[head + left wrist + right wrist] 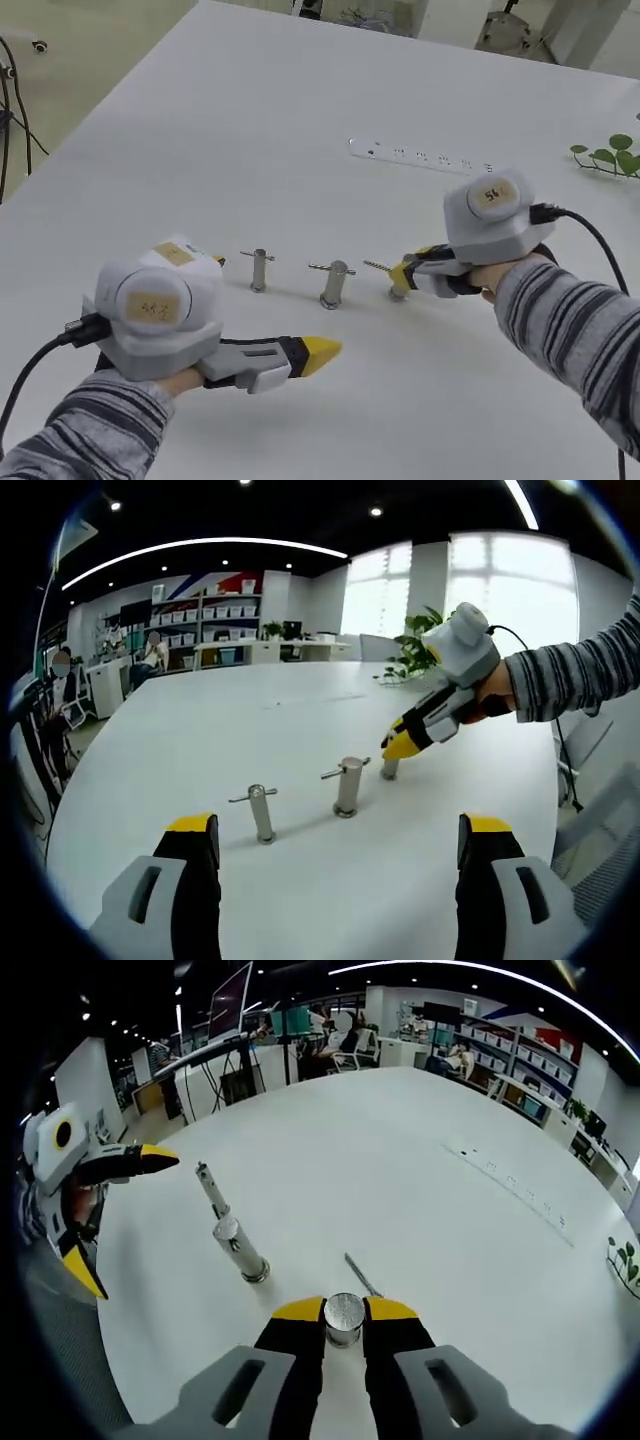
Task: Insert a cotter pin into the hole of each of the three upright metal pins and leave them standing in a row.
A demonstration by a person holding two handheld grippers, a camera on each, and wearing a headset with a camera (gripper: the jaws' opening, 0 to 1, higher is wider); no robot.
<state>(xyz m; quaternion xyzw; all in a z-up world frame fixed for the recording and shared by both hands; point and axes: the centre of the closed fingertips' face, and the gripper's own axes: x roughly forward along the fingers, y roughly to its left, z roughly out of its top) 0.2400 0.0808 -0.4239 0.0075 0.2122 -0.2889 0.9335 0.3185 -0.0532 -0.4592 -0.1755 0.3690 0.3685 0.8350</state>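
Right hand-held gripper (345, 1309) grips pin (344, 1318) on office table (400, 1150).

readable text: none | round tan sticker (153, 306) on left gripper (268, 306), near left: dark marks, blurred | second tan sticker (494, 194) on right gripper (401, 277): blurred also

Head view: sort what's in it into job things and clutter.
Job: left pin, middle pin, right pin, cotter pins, right gripper.
Clutter: power strip, plant.
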